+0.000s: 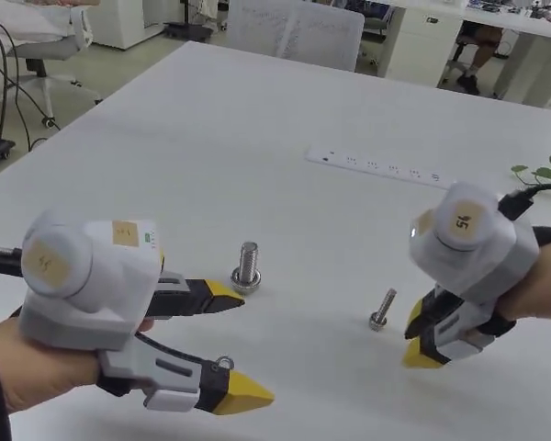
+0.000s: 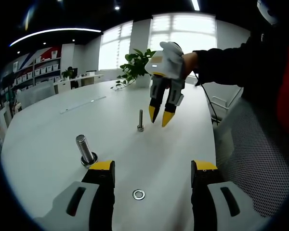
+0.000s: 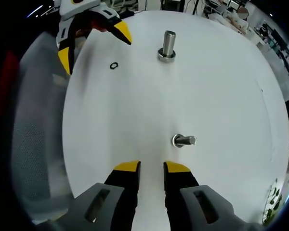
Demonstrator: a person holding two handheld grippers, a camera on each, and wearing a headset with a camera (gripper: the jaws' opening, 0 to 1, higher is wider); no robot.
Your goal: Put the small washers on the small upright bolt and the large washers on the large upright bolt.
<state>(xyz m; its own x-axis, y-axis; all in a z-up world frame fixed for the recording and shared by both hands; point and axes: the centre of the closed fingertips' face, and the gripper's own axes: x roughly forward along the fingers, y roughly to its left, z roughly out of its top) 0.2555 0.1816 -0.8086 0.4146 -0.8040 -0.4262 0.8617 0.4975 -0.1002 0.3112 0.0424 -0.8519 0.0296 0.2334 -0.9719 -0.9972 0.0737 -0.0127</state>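
Left gripper view: flat silver metal washer (image 2: 138,194), lying on white table (image 2: 43,130) just beside large upright steel bolt (image 2: 85,150), between wide-open, empty left gripper (image 2: 153,166); judged light, thin, slippery; pinch across outer rim; right gripper (image 2: 160,117) beyond bolt, narrowly parted, empty.

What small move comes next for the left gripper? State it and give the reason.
Probably lower the left gripper and close it on the washer. The washer lies flat and loose on the table, right between that gripper's open jaws, so it looks like the nearest thing to pick up.
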